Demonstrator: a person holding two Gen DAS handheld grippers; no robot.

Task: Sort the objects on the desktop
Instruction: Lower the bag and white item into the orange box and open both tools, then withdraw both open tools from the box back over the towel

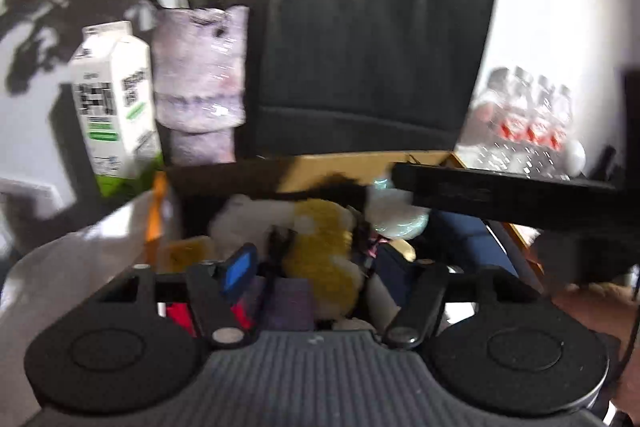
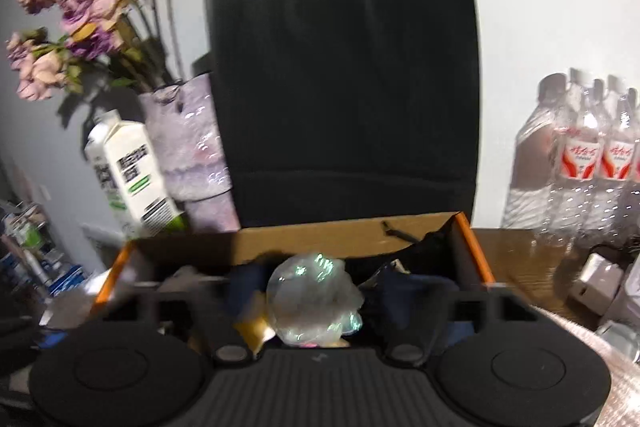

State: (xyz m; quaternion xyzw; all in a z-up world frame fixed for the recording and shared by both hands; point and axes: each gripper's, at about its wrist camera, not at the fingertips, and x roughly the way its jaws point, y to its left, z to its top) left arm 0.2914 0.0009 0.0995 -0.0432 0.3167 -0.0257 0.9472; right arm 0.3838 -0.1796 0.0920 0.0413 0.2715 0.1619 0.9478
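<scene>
Both grippers are hanging over an open cardboard box (image 2: pixel 340 239) on the desk (image 2: pixel 516 247), and the box is holding the sorted things.

The plush (image 1: pixel 324 247) is lying in the middle of the box, right in front of the left gripper (image 1: pixel 316 291). It is looking soft, light and squashy, so it should be giving under a pinch and not slipping; taking it across the thick yellow body is probably the best hold. Its fur is looking yellow with white patches, though blur is hiding its shape.

The plastic bag (image 2: pixel 316 299) is sitting near the box's front, just ahead of the right gripper (image 2: pixel 316 311). It is looking crinkly, clear with a greenish sheen, nearly weightless and slick, so bunching it at a crumpled fold is likely safer than squeezing it flat. The same bag is showing behind the plush in the left view.

The left fingers are standing spread, holding nothing that can be seen. The right fingers are also looking spread on either side of the bag, but blur is leaving it unclear whether they are touching it.

Behind the box a black bag (image 2: pixel 344 87), a milk carton (image 2: pixel 128 171) and flowers (image 2: pixel 88 11) are standing; water bottles (image 2: pixel 592 155) are standing to the right.
</scene>
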